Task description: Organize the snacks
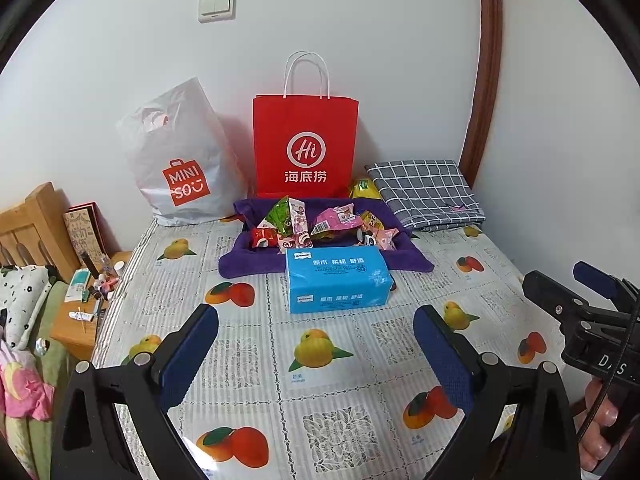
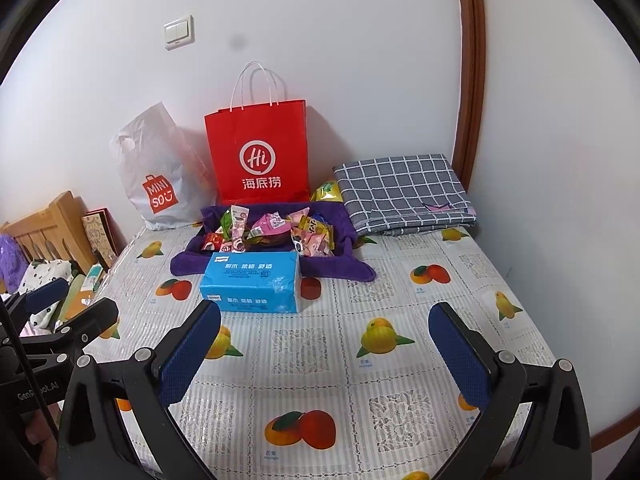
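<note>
Two black handheld grippers with blue padded fingers hover low over a table covered in a white lace-print plastic cloth with mango pictures (image 1: 320, 360), the left gripper (image 1: 316, 344) and the right gripper (image 2: 324, 344) both with jaws spread wide and holding nothing. Just ahead of both pairs of jaws lies a blue soft pack of tissues with white Chinese lettering (image 1: 338, 280). Beyond it, a heap of small bright snack packets (image 1: 320, 226) sits on a purple towel (image 1: 248, 262). Farther back against the wall stand a red paper carrier bag (image 1: 305, 148) marked "Hi" and "海底捞", and a white plastic bag (image 1: 180, 160) printed "MINISO". A folded grey checked cloth (image 1: 426, 192) lies ahead and right of the jaws.
</note>
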